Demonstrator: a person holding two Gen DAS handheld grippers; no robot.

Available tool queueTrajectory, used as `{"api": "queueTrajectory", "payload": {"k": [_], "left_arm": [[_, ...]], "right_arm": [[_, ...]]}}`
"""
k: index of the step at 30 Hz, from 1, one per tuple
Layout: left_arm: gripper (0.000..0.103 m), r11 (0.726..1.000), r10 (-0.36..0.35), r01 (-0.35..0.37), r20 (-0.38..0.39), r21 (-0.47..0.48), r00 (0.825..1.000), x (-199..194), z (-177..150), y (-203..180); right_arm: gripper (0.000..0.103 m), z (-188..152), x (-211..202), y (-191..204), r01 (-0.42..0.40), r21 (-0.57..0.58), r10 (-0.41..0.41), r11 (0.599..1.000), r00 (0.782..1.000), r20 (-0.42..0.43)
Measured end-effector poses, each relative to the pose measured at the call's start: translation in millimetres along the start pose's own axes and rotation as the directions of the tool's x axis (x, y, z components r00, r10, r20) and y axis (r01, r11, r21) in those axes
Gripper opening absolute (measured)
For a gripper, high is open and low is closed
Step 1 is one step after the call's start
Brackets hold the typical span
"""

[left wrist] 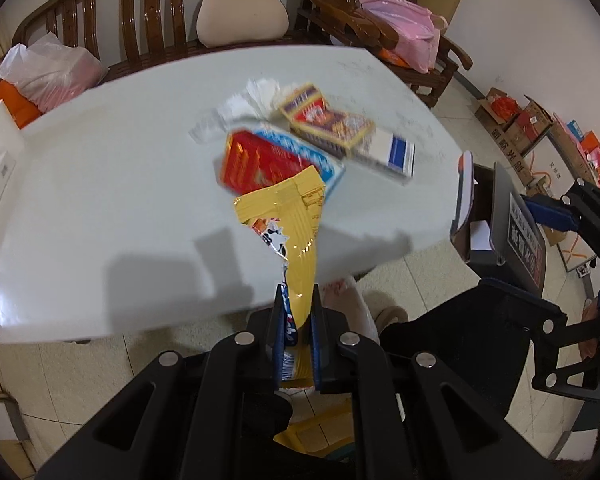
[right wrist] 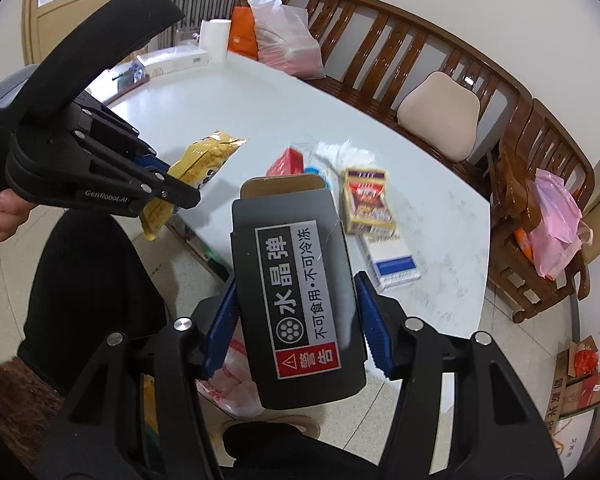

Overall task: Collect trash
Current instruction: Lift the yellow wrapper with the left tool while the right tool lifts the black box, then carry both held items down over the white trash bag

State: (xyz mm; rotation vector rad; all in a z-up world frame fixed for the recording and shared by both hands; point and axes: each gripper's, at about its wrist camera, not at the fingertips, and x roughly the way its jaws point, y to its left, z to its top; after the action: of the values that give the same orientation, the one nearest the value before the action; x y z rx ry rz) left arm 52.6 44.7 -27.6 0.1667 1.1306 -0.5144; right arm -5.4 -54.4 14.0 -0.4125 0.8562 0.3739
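Pinching a yellow snack wrapper (left wrist: pixel 298 236) between nearly closed fingers, the left gripper (left wrist: pixel 298 332) holds it up over the near edge of the white table (left wrist: pixel 100 184), the wrapper's upper end rising in front of the other litter. The right gripper (right wrist: pixel 296 320) clamps a dark grey box (right wrist: pixel 296 288) with a warning label between its blue-padded fingers (right wrist: pixel 376 324); the box's top flap stands open, and it is held in the air off the table's edge, above the tiled floor. Still lying on the table are a red packet (left wrist: pixel 256 164) resting on a blue and white packet (left wrist: pixel 320 160), a purple and yellow box (left wrist: pixel 326 120) just behind them, a white and blue box (left wrist: pixel 392 152) beside that, and crumpled clear plastic (left wrist: pixel 260 96) behind the group. A wooden bench (left wrist: pixel 140 20) with a beige cushion (left wrist: pixel 242 10) stands beyond the table.
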Motion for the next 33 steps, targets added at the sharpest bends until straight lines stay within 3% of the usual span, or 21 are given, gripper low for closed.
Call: {"api": "queueTrajectory", "payload": {"k": [12,33], "left_arm": [[0.011,0.999,-0.002,0.004,-0.041,0.044,0.999,47.0,-46.5,-23.9],[0.011,0.995,0.095,-0.088,-0.146,0.055,0.985,133.4,-96.0,-18.9]], "right_arm": [[0.056,-49.8,33.8,23.3,-0.015,-0.002,0.015,1.0,0.997,-0.078],[0.056,-99.2,111.8,45.1,-0.053,0.05,0.062,0.997,0.978,-0.197]]}}
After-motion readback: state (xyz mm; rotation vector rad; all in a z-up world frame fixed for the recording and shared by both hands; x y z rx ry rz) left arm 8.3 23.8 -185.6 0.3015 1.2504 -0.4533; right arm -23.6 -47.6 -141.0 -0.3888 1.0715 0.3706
